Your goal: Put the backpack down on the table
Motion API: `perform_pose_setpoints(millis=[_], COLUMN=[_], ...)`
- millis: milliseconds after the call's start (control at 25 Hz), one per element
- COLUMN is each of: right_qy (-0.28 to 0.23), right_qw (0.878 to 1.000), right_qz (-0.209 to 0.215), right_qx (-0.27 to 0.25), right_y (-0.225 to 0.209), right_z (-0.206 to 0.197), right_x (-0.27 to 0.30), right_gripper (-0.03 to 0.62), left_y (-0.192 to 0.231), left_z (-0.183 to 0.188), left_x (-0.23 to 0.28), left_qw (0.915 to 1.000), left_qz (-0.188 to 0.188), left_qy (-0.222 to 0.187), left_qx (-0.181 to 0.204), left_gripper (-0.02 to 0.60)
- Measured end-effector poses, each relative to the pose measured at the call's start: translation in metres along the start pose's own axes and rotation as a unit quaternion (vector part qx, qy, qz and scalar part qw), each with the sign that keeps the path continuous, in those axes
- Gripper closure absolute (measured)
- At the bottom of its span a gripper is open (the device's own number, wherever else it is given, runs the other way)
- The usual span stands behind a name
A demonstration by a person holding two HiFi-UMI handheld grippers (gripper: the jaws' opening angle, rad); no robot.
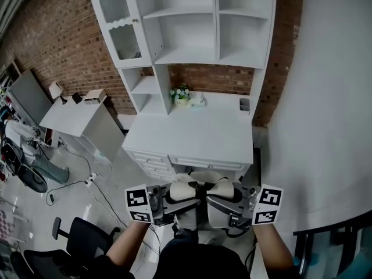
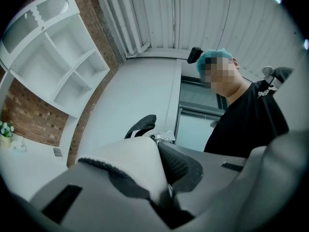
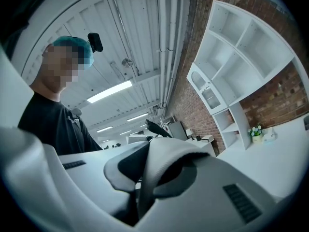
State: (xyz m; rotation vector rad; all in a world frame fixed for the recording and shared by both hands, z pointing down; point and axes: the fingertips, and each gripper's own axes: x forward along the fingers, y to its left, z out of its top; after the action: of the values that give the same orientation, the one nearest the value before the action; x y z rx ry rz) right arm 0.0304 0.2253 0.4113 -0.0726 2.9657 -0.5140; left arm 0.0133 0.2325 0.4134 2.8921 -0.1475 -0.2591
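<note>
The person is holding the backpack (image 1: 200, 189) in the air between both grippers, just short of the front edge of the white table (image 1: 192, 138) and not touching it. The left gripper (image 1: 168, 197) is clenching one pale shoulder strap (image 2: 130, 163) with dark mesh padding. The right gripper (image 1: 232, 200) is clamping the other strap (image 3: 164, 153) in the same way.

Seen from the head view, the two straps are spreading left to right between the grippers. The cream and grey body is dropping away beneath them, so its long axis is running roughly up and down, with the strap end uppermost.

On the table, a small pot (image 1: 181, 95) is holding white and green flowers, close to the brick wall. A small grey container (image 1: 244, 104) is sitting at the far right corner; what is inside it cannot be made out. Above, the white hutch (image 1: 192, 34) is showing open shelf compartments and a glass-door cabinet (image 1: 119, 25) on its left side. Shallow drawers (image 1: 200, 163) are running along the table's front, shut.
</note>
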Motion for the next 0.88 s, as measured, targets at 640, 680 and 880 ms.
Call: perform_pose_setpoints(millis=[640,680,880], right_qy=[-0.015,-0.015,-0.022], right_qw=[0.999,0.999,0.999], right_qz=[-0.026,-0.028,-0.044], right_qx=[0.014,0.012,0.001], right_y=[-0.106,-0.113,-0.149], right_z=[0.046,0.049,0.071], right_x=[0.005,0.007,0.031], right_gripper=[0.546,0.545,0.546], left_y=[0.114,0.123,0.161], left_z=[0.034,0.037,0.061], left_x=[0.017,0.018,0.005], left_qw=[0.9976,0.9976,0.9977], left_qz=[-0.065,-0.066,-0.067], left_qy=[0.021,0.019,0.010], left_qx=[0.005,0.005,0.009], left_gripper=[0.522,0.523,0.523])
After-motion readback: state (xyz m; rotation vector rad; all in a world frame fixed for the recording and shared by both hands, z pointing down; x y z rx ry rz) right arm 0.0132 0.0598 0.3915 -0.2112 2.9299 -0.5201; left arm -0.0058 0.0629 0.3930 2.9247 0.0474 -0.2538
